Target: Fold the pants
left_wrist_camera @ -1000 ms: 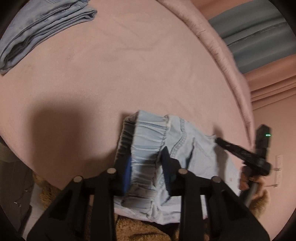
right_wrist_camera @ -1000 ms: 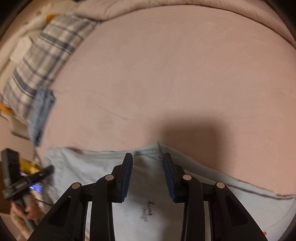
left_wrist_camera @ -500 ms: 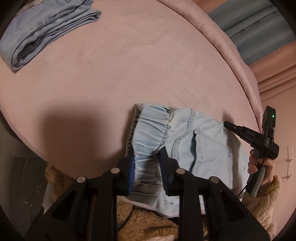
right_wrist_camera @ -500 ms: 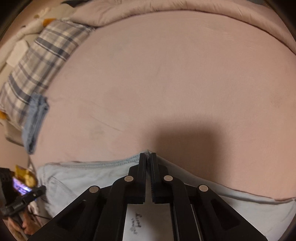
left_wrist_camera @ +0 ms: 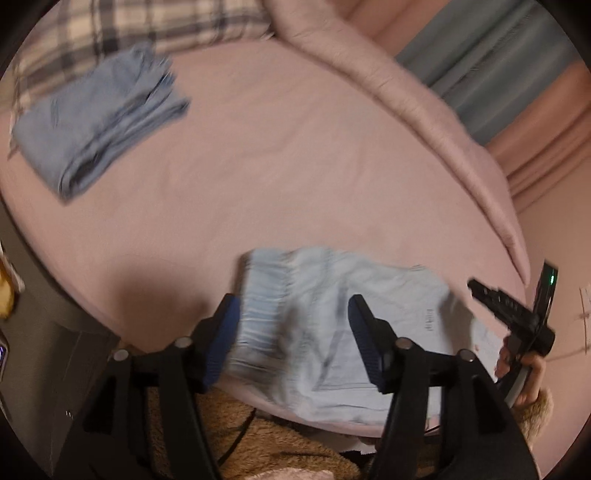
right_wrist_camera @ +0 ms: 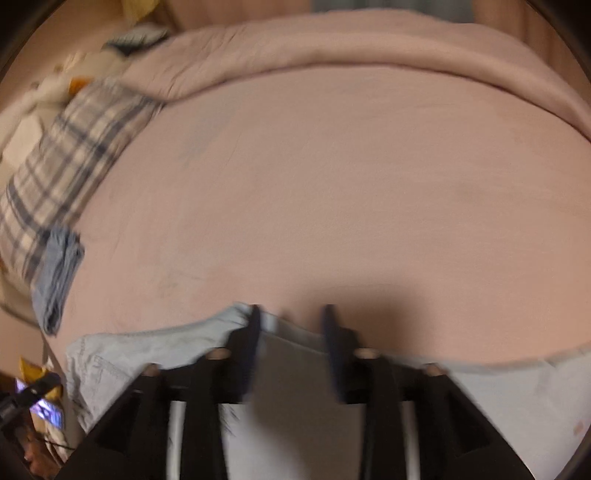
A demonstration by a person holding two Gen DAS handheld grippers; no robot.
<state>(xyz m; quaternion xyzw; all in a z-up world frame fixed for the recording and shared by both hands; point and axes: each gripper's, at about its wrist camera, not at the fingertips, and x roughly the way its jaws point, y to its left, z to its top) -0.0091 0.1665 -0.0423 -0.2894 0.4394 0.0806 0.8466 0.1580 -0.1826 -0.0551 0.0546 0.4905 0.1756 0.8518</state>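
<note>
While the light-blue pants (left_wrist_camera: 332, 332) lie on the pink bed (left_wrist_camera: 295, 166), both grippers, left (left_wrist_camera: 291, 332) and right (right_wrist_camera: 291, 325), have jaws just opened, gripping nothing.

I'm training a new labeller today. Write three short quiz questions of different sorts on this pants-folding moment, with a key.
1. True or false: the left hand-held gripper is clamped shut on the waistband of the light blue pants.
2. Multiple choice: where do the folded darker blue pants lie? A) hanging off the near edge of the bed B) on the pink bed cover, at its far left beside the plaid pillow C) between the fingers of the right hand-held gripper
3. Fill in: the cloth under the right hand-held gripper is the ____ pants.

Key: 1 false, its jaws have just been opening and stand apart over the waistband; 2 B; 3 light blue.
</note>
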